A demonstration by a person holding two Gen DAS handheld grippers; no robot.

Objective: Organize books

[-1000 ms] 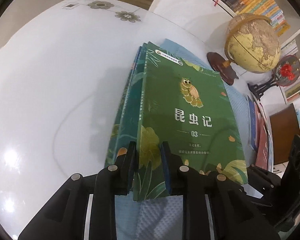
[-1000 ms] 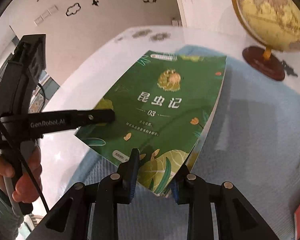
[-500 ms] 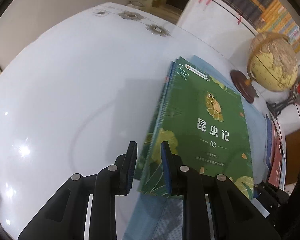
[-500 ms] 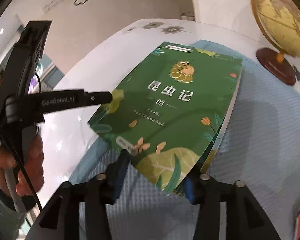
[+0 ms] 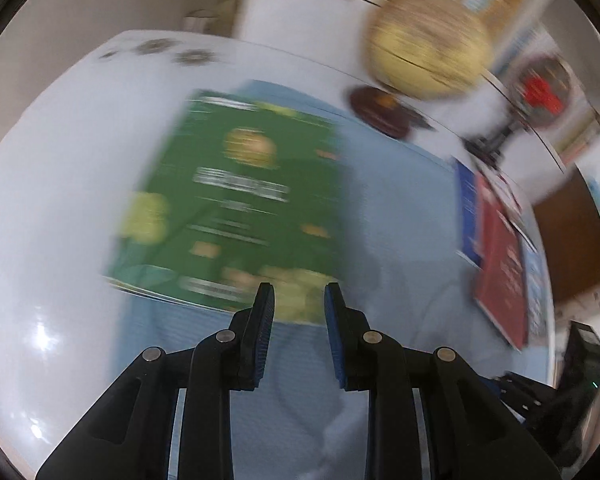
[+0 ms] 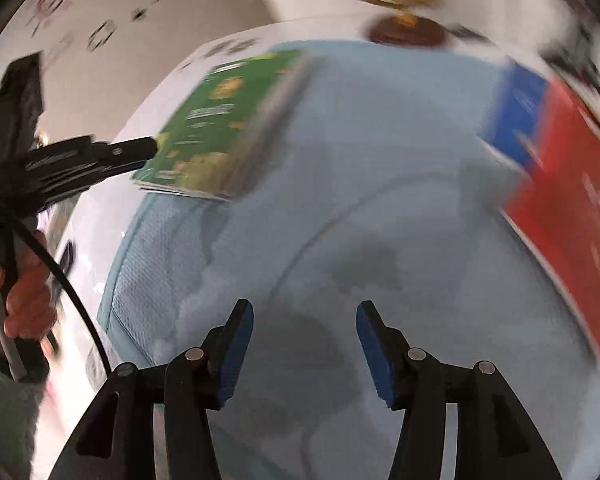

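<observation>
A stack of green books [image 5: 236,204] lies flat, partly on the white table and partly on the light blue mat [image 5: 400,216]. My left gripper [image 5: 299,300] is open and empty, just in front of the stack's near edge. In the right wrist view the green stack [image 6: 224,128] lies at the far left with the left gripper's finger tip at its corner. My right gripper [image 6: 305,316] is open and empty above the bare mat [image 6: 340,200]. A red book [image 6: 572,208] on a blue book [image 6: 520,100] lies at the right. Both views are motion blurred.
A yellow globe [image 5: 428,48] on a dark round base [image 5: 380,110] stands at the back. A red and blue pile of books [image 5: 500,248] lies at the mat's right edge. A black stand with a red ornament [image 5: 540,92] is behind it.
Both grippers have let go of the green books and pulled back. The stack now lies flat. The right gripper has swung right, toward the red book, and opened wider.
</observation>
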